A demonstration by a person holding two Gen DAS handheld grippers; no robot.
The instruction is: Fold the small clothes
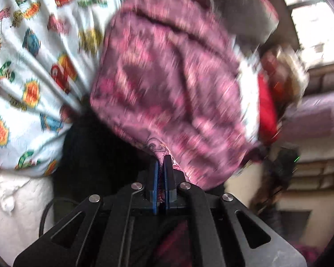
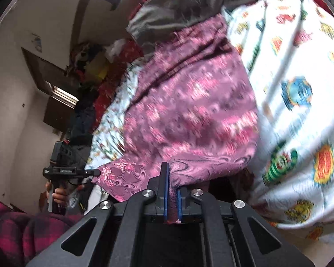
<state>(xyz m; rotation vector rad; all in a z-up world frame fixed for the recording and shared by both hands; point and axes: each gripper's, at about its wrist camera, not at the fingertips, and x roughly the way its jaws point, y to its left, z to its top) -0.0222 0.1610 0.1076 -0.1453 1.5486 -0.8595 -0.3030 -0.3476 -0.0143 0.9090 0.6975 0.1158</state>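
The left gripper and the right gripper are both pinching the blurred pink cloth, which is hanging beside the cartoon sheet and hiding one right finger.

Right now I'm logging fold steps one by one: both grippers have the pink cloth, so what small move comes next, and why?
Probably carry the held edge forward over the rest and lay it down. The left gripper and right gripper each pinch the pink patterned cloth, which drapes over the cartoon-print sheet.
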